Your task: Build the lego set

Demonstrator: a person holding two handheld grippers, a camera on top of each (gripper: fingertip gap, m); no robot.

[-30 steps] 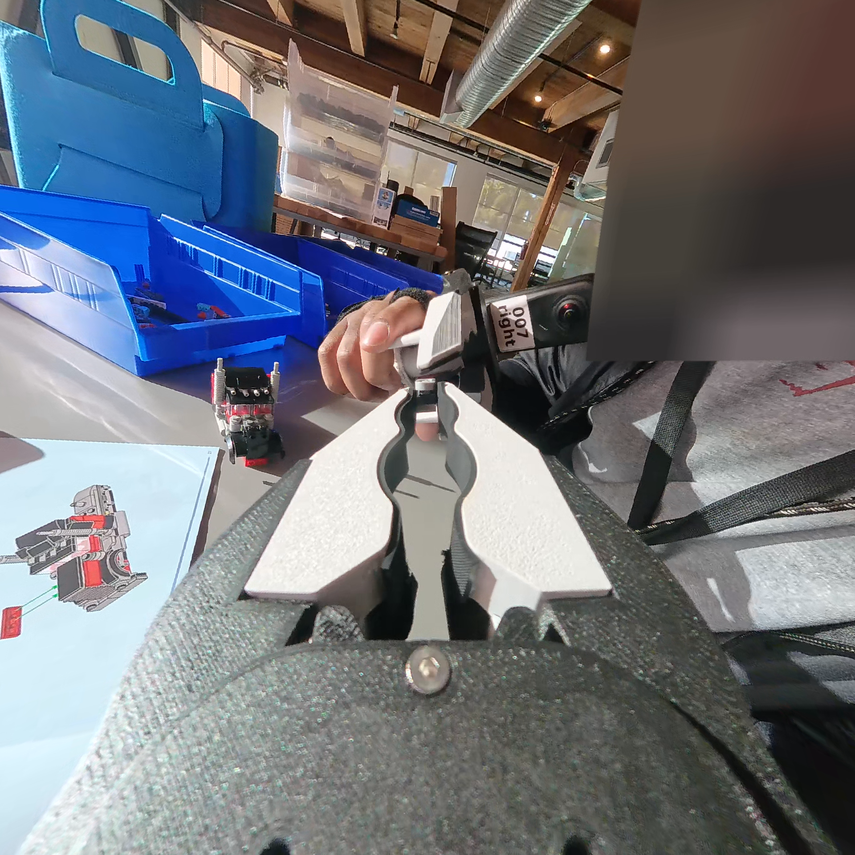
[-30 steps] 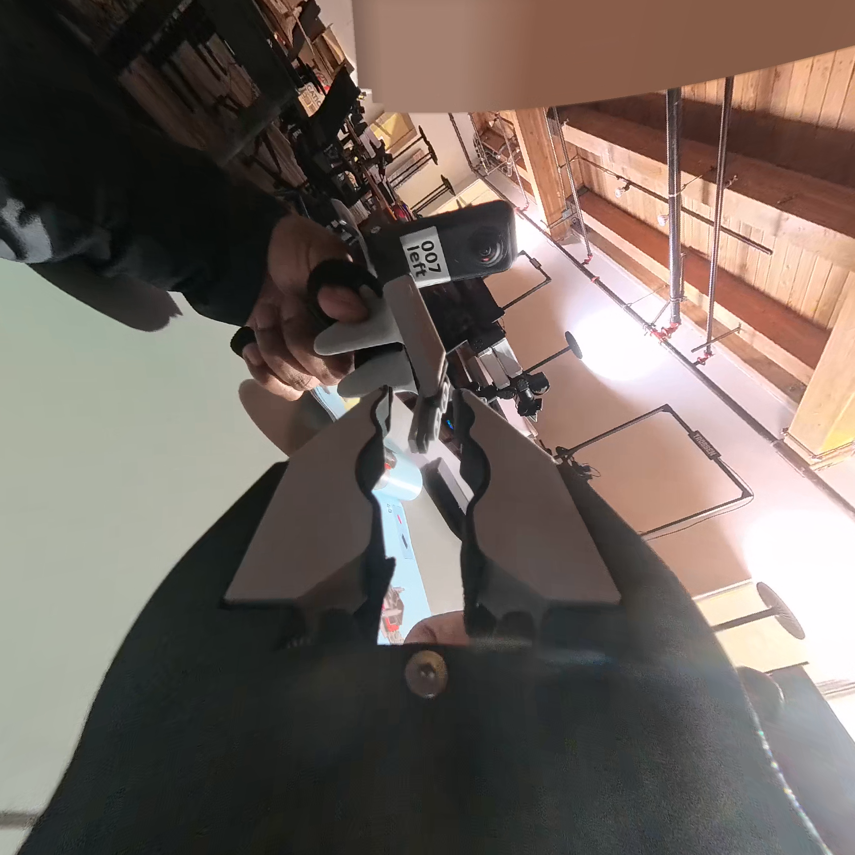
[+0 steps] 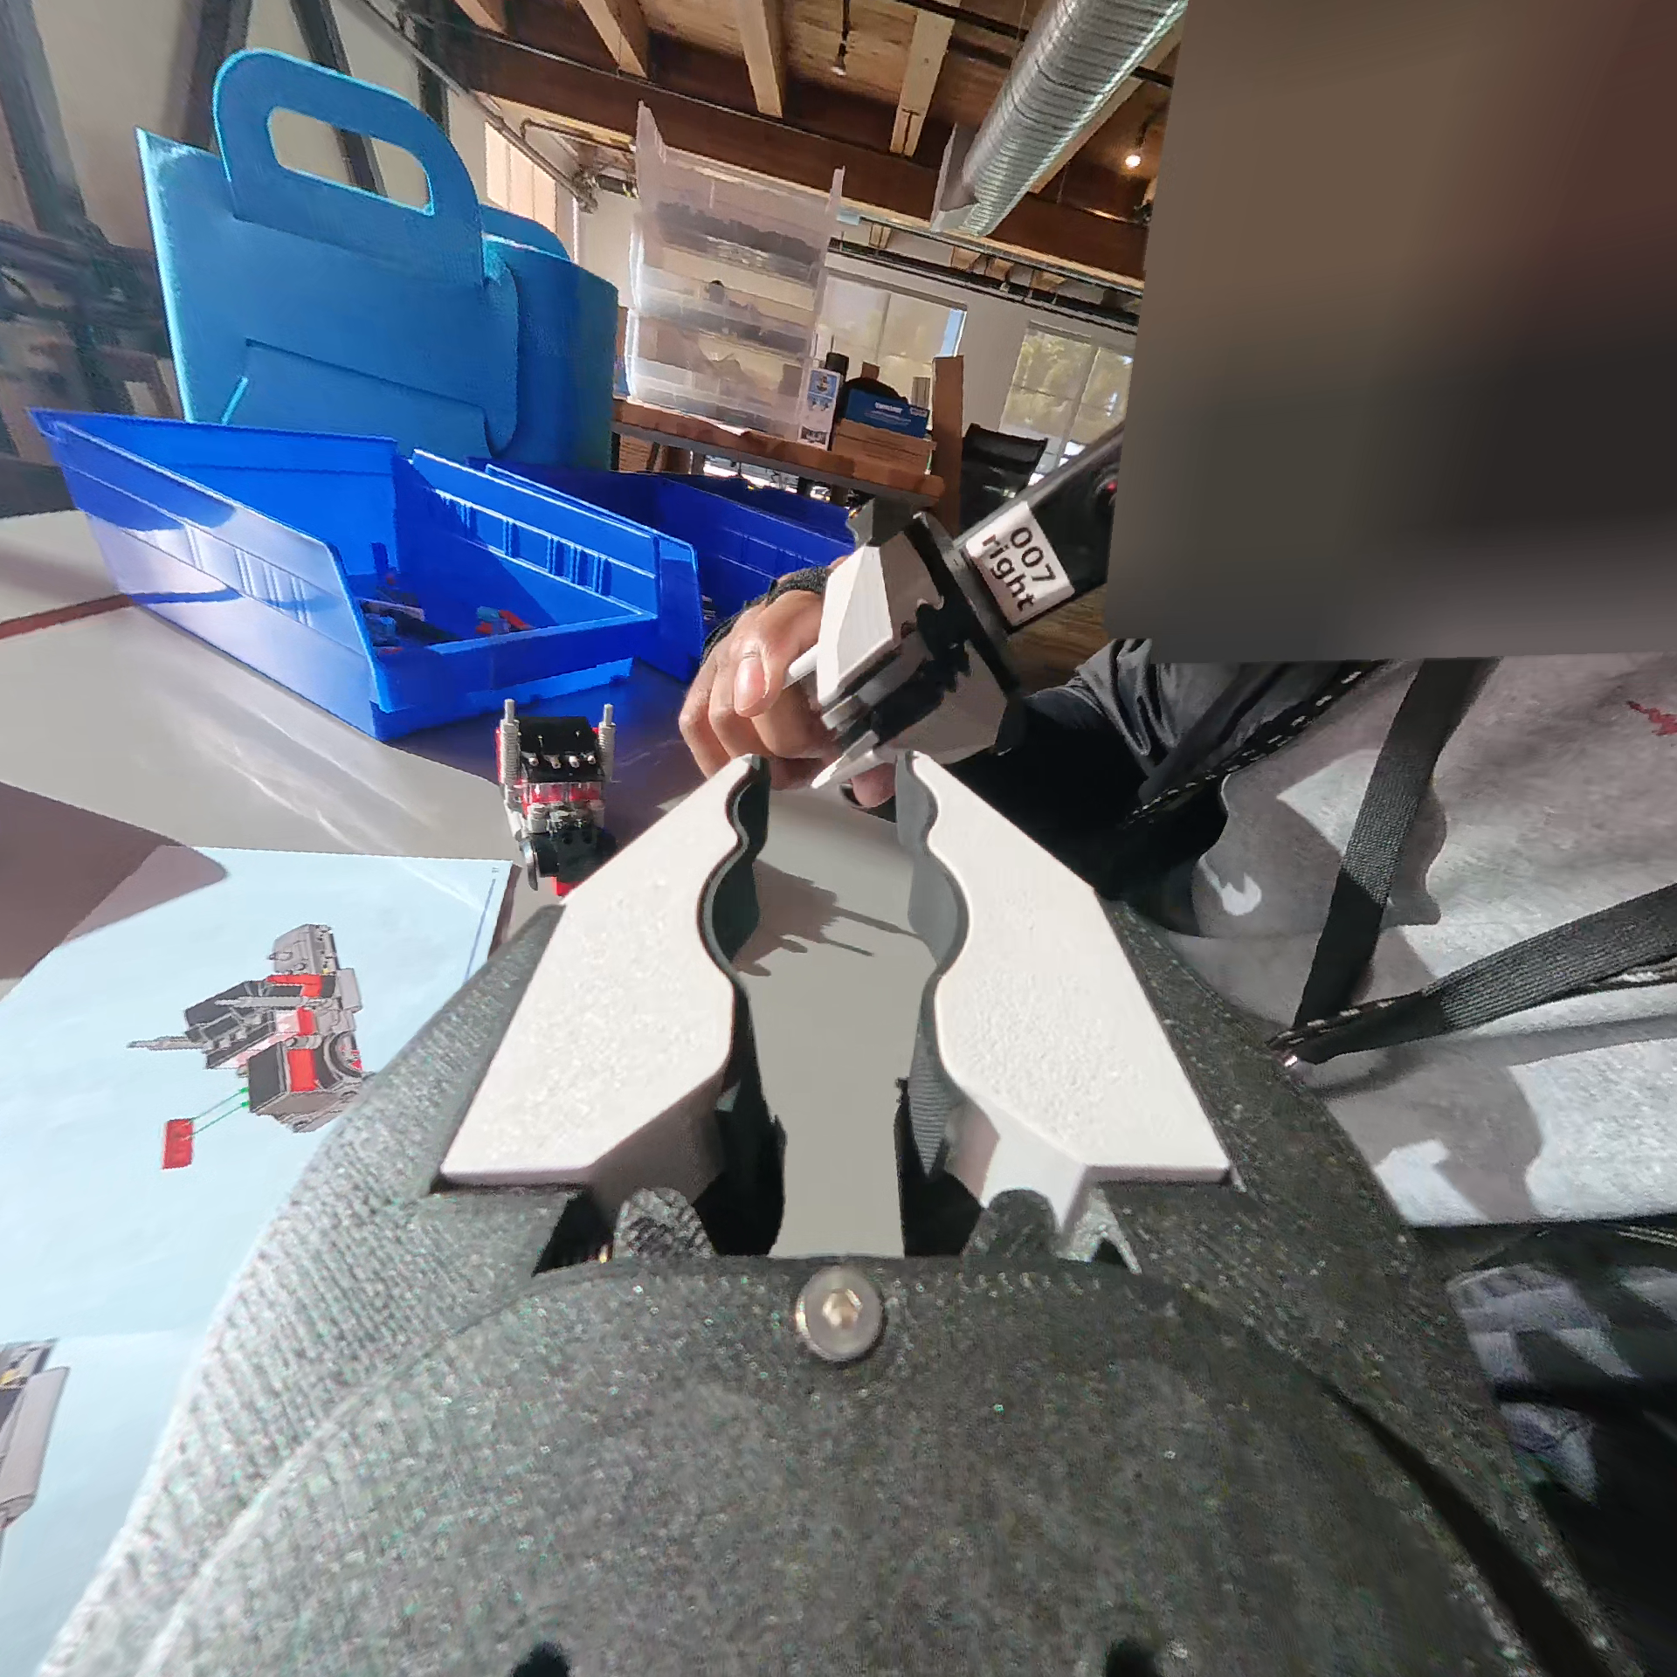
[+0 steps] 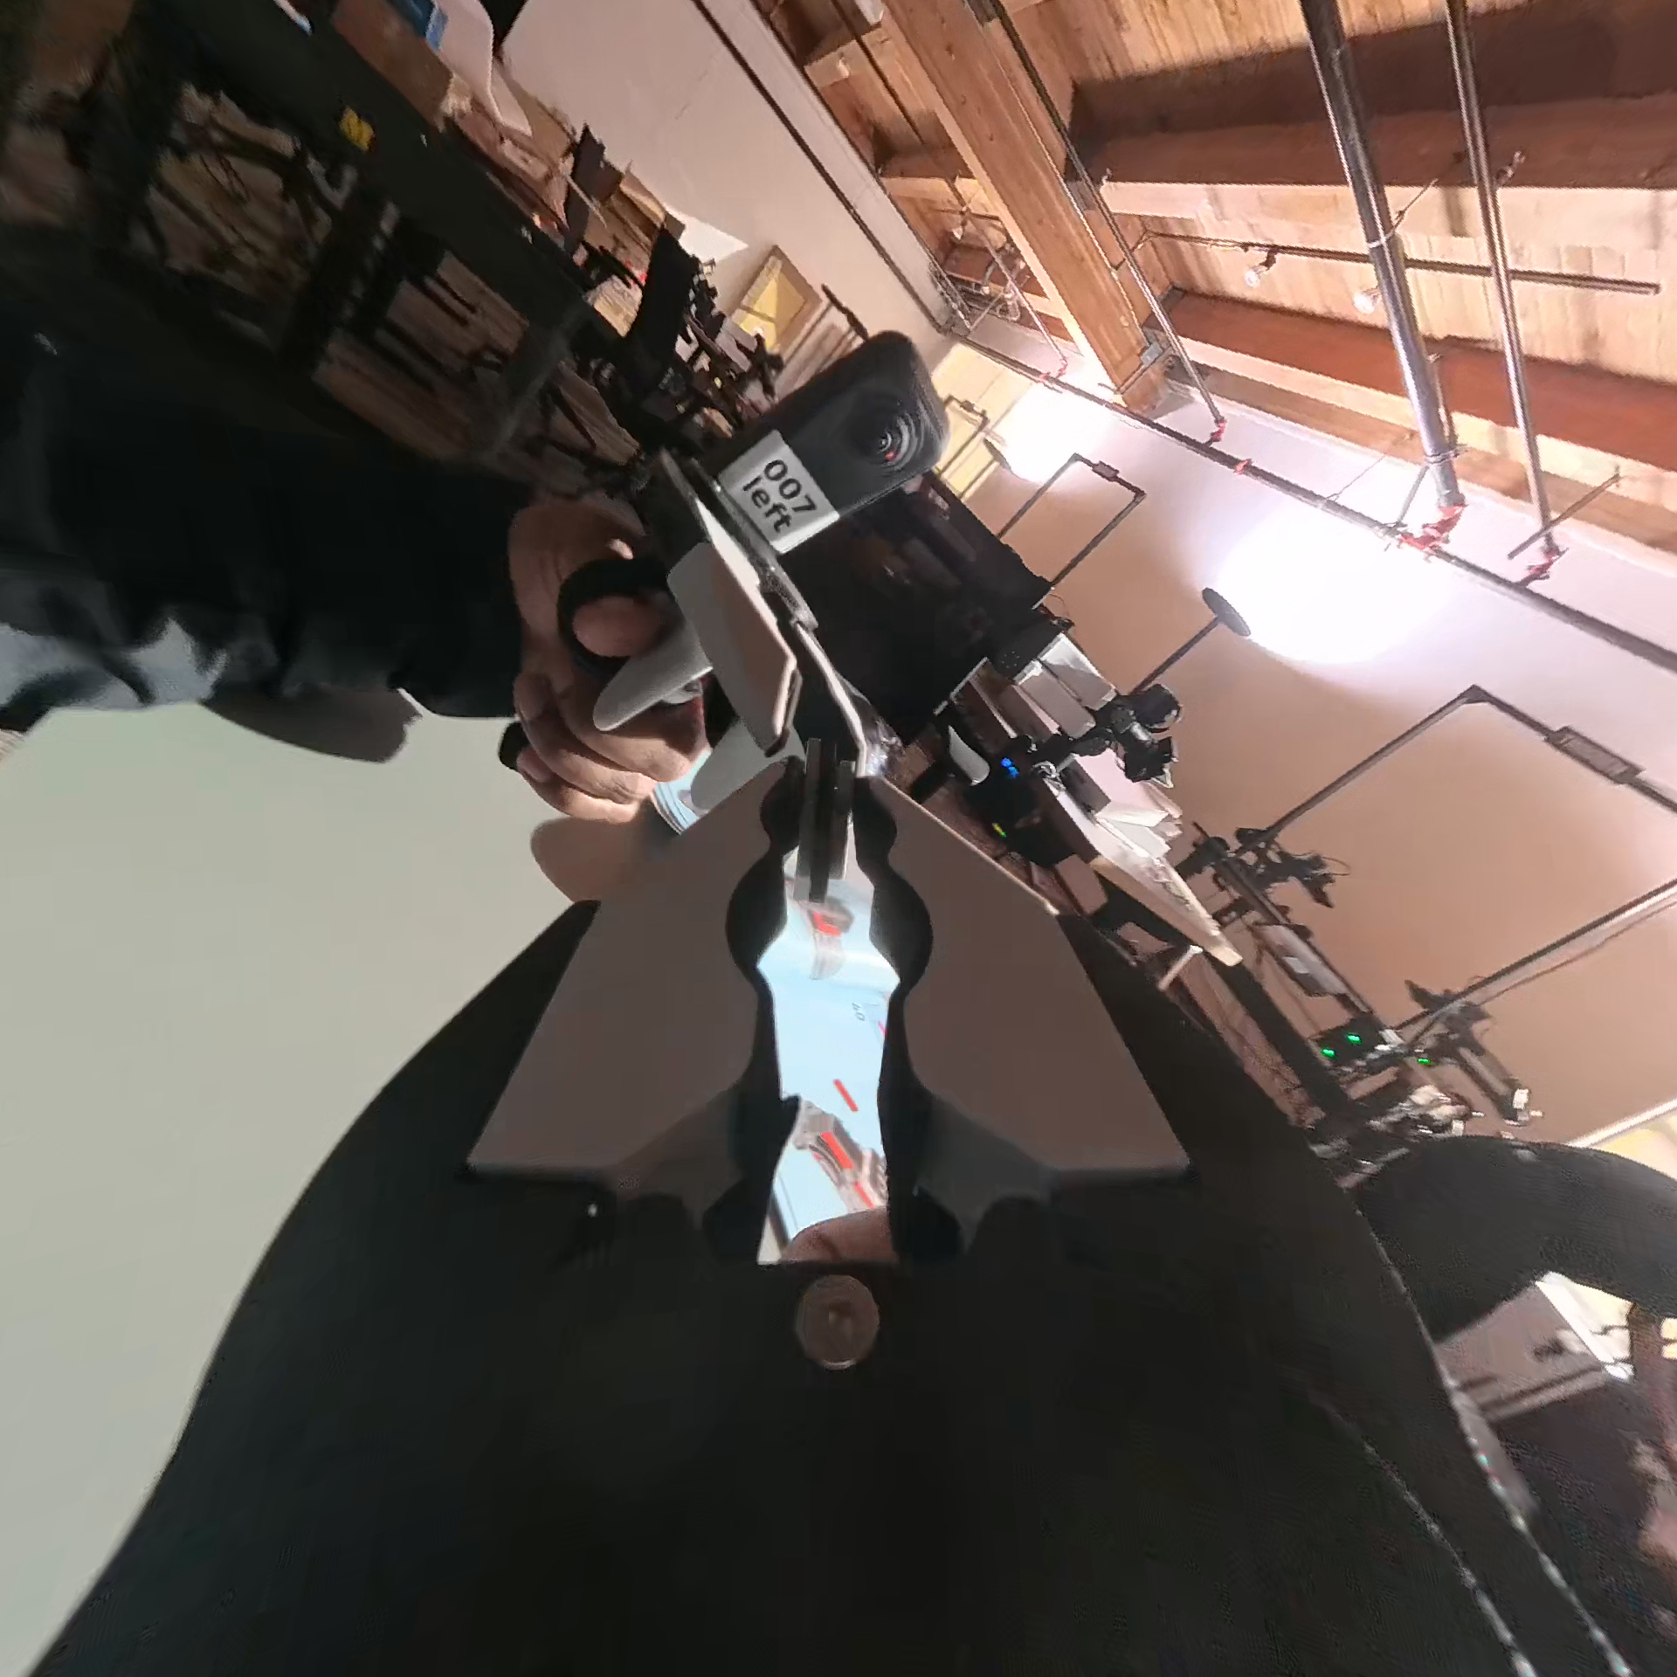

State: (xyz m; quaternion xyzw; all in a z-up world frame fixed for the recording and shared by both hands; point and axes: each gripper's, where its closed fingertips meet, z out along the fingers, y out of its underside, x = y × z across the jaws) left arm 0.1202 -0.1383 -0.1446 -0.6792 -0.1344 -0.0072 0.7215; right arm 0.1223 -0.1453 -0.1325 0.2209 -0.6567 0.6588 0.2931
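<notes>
Lego truck (image 3: 558, 789), black and red, half built. Stands on the grey table (image 3: 181, 753), at ten o'clock from the tips of the left gripper (image 3: 835, 789), touched by nothing. More loose bits farther back at eleven o'clock, inside a blue bin (image 3: 363, 563).

Left gripper: fingers wide apart, nothing between them. Right gripper (image 4: 828, 789): comes down from one o'clock, tip to tip with the left one, fingers close together around a small dark flat piece (image 4: 821, 844). Cannot tell whether squeezed on it or only beside it.

Looks like a piece being passed or turned between the two grippers, up in the air, away from the truck. Next, probably: get a firm hold on the piece, check the picture sheet (image 3: 227, 998) at eight o'clock, carry the piece over to the truck and press it on straight.

Smooth, pale table with sun and shadows on it. Behind: a tall blue case (image 3: 345, 272), clear plastic drawers (image 3: 726, 299), wooden beams and a shiny pipe (image 3: 1044, 91) overhead.
</notes>
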